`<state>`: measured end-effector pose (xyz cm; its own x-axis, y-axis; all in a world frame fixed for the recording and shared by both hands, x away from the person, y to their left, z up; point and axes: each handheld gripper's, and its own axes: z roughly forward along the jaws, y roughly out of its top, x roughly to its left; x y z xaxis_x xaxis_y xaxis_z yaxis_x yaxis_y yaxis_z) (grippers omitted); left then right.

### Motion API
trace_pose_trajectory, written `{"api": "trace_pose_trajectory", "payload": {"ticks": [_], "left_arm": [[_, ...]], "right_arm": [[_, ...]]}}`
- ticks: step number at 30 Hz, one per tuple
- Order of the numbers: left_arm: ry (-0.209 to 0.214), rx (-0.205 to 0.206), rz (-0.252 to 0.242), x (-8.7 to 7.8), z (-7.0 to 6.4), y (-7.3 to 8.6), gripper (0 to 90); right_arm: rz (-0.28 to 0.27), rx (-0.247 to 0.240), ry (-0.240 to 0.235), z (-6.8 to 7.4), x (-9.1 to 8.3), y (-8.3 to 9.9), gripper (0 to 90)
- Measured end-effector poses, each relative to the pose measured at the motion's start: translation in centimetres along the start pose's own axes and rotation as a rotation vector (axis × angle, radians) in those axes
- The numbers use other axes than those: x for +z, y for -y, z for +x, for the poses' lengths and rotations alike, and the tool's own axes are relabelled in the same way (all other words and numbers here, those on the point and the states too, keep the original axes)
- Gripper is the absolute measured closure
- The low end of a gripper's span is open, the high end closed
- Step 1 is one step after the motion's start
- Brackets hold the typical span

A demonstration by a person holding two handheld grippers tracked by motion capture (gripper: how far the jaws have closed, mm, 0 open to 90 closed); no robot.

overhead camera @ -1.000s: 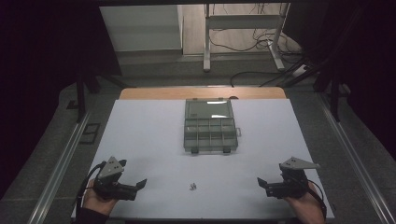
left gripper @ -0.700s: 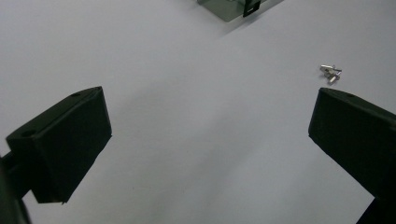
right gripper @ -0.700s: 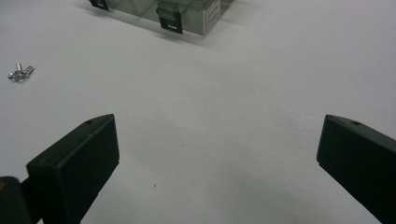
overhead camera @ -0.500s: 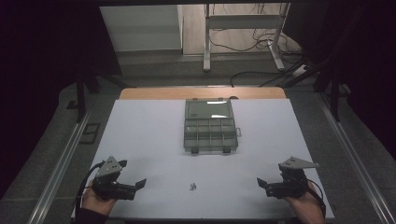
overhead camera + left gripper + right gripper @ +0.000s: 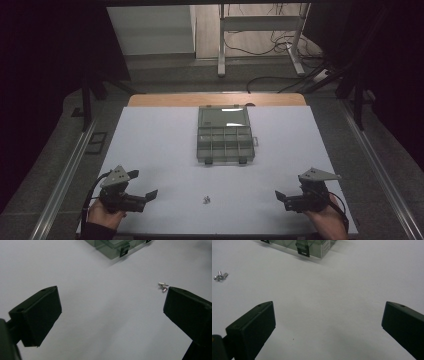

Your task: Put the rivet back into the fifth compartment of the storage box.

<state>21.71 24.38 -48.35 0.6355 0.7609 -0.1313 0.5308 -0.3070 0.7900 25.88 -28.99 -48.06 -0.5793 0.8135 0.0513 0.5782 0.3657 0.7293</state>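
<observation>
Near the front edge of the table (image 5: 150, 140), the left gripper (image 5: 142, 195) and right gripper (image 5: 282, 196) rest with jaws spread wide, holding nothing. Between them lie small screws (image 5: 206, 199). Farther back sits the box (image 5: 225, 134), lid open.
</observation>
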Motion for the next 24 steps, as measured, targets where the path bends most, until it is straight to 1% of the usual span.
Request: {"api": "trace_pose_trajectory", "payload": {"ticks": [2,4,10,17,22,24], "left_arm": [[-0.003,0.014,-0.003,0.1,-0.1,-0.1,1.5],[-0.005,0.018,-0.004,0.1,-0.1,-0.2,0.8],[0.004,0.028,0.006,0.6,-0.5,-0.6,0.0],[0.024,0.039,0.004,1.2,-0.8,-0.9,0.0],[0.02,0.036,0.019,1.7,-1.0,-1.4,0.0],[0.025,0.033,0.03,1.9,-1.1,-1.6,0.0]], "right_arm": [[0.001,0.0,-0.001,0.0,0.0,0.0,0.0],[0.002,-0.001,-0.002,0.0,0.0,0.0,0.0],[0.003,-0.001,-0.002,0.0,0.1,0.0,0.0],[0.005,-0.003,-0.003,0.0,0.1,0.0,0.0],[0.002,0.005,-0.006,0.0,0.1,0.0,0.0],[0.001,0.006,-0.008,-0.1,0.1,0.0,0.0]]}}
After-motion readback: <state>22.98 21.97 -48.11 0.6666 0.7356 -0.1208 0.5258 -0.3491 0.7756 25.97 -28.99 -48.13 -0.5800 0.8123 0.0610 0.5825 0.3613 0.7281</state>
